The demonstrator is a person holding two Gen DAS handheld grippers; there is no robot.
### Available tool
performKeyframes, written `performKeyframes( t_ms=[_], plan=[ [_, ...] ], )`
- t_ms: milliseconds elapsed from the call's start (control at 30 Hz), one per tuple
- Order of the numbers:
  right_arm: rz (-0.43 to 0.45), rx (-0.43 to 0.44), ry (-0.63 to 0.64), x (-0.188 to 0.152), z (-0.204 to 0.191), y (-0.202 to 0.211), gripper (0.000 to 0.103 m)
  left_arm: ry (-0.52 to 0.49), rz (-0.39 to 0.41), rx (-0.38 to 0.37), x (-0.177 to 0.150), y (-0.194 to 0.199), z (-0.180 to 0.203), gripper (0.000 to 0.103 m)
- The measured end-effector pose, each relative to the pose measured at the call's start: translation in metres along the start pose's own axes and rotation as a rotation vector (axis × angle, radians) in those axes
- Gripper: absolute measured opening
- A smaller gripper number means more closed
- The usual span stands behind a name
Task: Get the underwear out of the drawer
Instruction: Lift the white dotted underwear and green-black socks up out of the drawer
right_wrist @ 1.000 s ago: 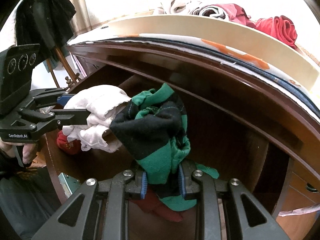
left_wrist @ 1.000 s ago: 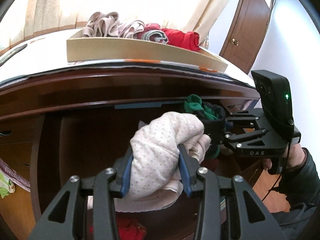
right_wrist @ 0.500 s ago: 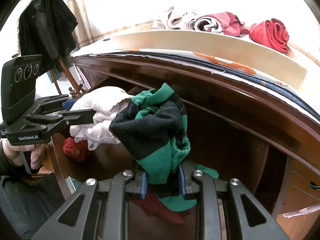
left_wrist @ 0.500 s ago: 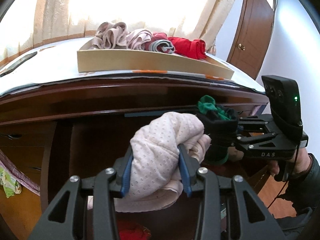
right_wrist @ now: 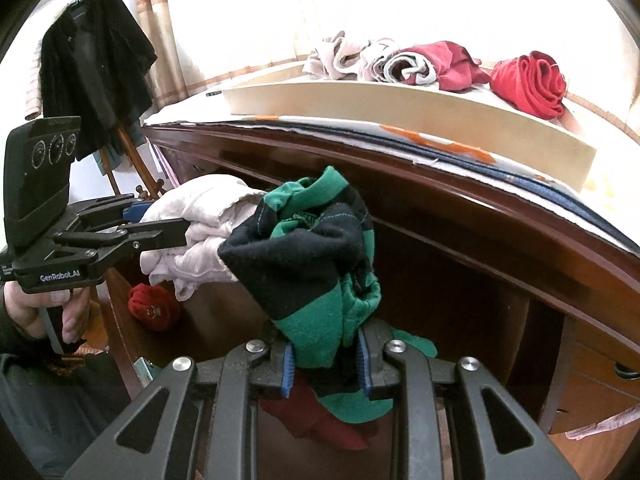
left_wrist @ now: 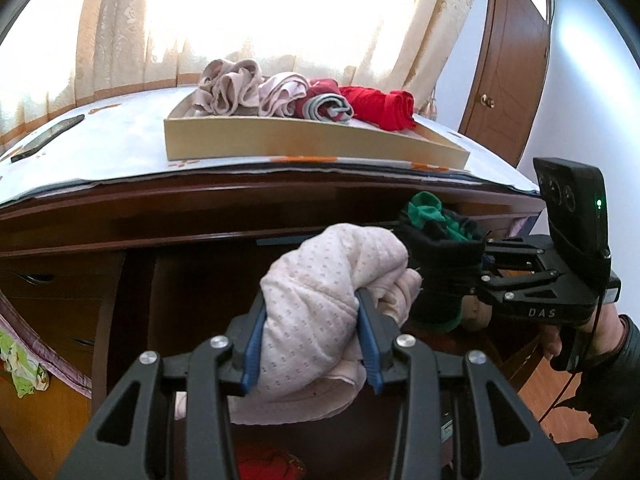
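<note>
1. Below the tray [left_wrist: 280, 148] on the dresser top: left gripper [left_wrist: 310, 344] clamped on a pale pink dotted underwear [left_wrist: 316, 312], lifted out of the drawer [right_wrist: 120, 320].
2. Right of it, still below the tray: right gripper [right_wrist: 326, 364] pinched on a green-and-black underwear [right_wrist: 316, 264], also held up, touching the pink piece.
3. Inside the tray: several rolled garments [left_wrist: 288, 96] already set down, red roll [left_wrist: 380, 108] at its right end.
4. Far below the tray, down in the drawer: red underwear [right_wrist: 154, 306] and a dark red piece [right_wrist: 320, 420] left. Judged partly done; both held pieces not yet set down.
</note>
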State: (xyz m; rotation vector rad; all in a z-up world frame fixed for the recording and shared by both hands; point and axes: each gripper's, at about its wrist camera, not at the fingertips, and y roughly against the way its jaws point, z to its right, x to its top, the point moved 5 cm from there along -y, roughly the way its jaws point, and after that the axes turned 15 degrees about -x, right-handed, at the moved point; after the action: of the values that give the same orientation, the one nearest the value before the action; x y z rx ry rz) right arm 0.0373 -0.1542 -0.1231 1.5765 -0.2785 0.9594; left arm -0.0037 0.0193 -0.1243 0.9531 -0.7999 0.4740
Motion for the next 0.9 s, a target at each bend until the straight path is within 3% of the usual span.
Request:
performKeyframes(
  t_ms=[900],
  plan=[
    [0.150, -0.045, 0.011, -0.001, -0.002, 0.032, 0.026, -0.008, 0.100, 0.020, 0.008, 0.019, 0.006, 0.040]
  ],
)
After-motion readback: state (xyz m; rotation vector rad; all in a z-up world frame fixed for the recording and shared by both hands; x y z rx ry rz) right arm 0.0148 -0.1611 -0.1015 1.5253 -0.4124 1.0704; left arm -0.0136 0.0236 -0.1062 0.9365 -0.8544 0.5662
